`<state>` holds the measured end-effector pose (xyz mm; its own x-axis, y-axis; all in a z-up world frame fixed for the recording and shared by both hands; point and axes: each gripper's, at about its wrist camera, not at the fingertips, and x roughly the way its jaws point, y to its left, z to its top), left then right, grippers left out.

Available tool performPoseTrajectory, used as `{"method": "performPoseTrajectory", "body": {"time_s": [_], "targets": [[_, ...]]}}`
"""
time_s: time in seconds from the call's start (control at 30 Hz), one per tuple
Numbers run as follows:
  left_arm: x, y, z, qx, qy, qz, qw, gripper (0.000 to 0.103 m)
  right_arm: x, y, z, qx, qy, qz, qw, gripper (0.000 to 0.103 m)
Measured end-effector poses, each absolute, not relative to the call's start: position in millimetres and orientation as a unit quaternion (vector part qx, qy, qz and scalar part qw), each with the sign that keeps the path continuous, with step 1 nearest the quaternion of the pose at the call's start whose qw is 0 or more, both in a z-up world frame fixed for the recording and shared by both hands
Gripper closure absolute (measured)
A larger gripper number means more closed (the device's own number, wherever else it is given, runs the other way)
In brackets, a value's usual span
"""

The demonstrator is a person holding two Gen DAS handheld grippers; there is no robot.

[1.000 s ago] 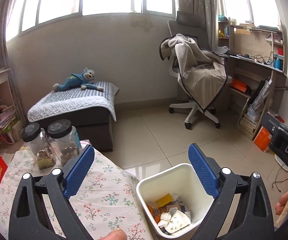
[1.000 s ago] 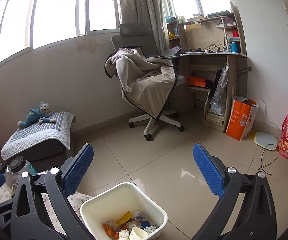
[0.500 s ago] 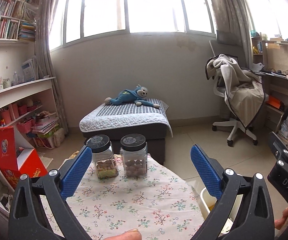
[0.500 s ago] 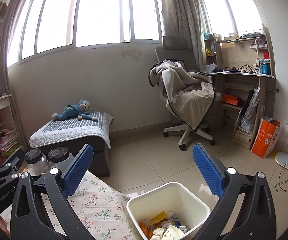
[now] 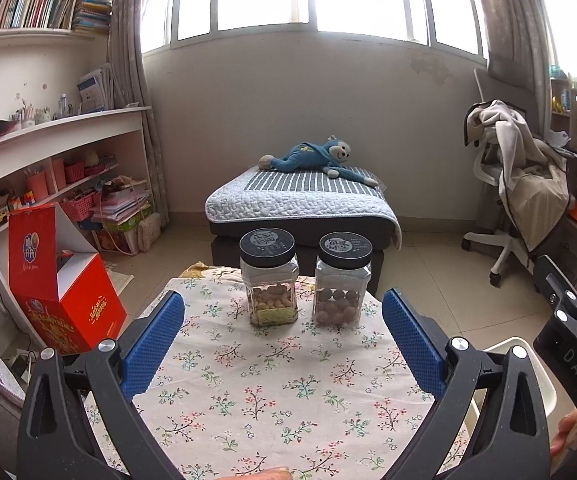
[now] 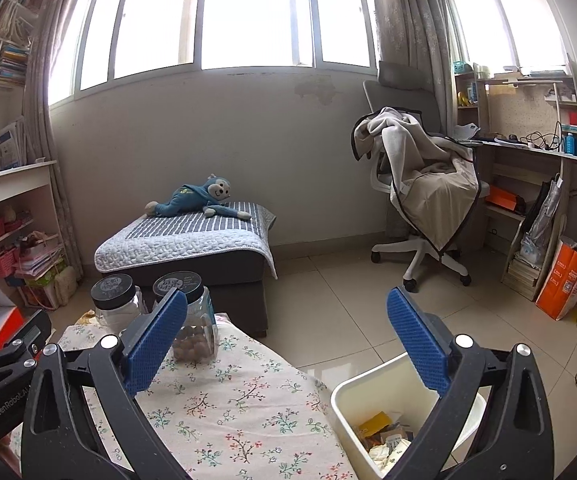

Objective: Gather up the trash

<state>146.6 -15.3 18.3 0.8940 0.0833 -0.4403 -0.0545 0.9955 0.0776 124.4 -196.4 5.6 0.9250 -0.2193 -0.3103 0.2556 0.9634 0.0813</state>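
A: How does the left gripper point(image 5: 283, 334) stand?

B: Its blue-padded jaws are spread wide with nothing between them. It hangs over the floral tablecloth point(image 5: 268, 384), which fills the space between and below the fingers.

A: And ahead of it?

B: Just past the fingertips, at the far edge of the cloth, two clear jars with black lids stand side by side, close together but apart. The left jar point(image 5: 269, 278) holds pale nuts, the right jar point(image 5: 343, 279) darker round ones. Further out lies a low ottoman under a striped quilt point(image 5: 300, 196) with a blue stuffed monkey point(image 5: 316, 156) on top.

A: The right gripper point(image 6: 287, 338)?

B: Also spread wide and empty. Its left finger point(image 6: 156, 338) is over the near corner of the cloth; its right finger point(image 6: 418, 342) is above the white trash bin point(image 6: 352, 396).

A: So the bin is where?

B: Below and to the right of the right gripper, on the tiled floor just beside the table's edge. Inside it are crumpled wrappers and paper point(image 6: 384, 436), yellow, white and brown. From the left gripper only a piece of the bin's rim shows, low on the right behind its right finger.

A: Anything else around?

B: Well off to the left gripper's left, an open red box point(image 5: 62, 284) stands by the shelves. Far right of the right gripper, an office chair draped with a beige blanket point(image 6: 428, 188) and an orange bag point(image 6: 564, 282) by the desk.
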Motion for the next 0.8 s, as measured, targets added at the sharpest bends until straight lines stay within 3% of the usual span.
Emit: {"method": "performPoseTrajectory", "body": {"time_s": [0.8], "targets": [[159,-3,11,0.024,0.231,0.07,0.97,0.007,146,-179,2,0.041,0.159,-0.11,0.98,0.007]]}}
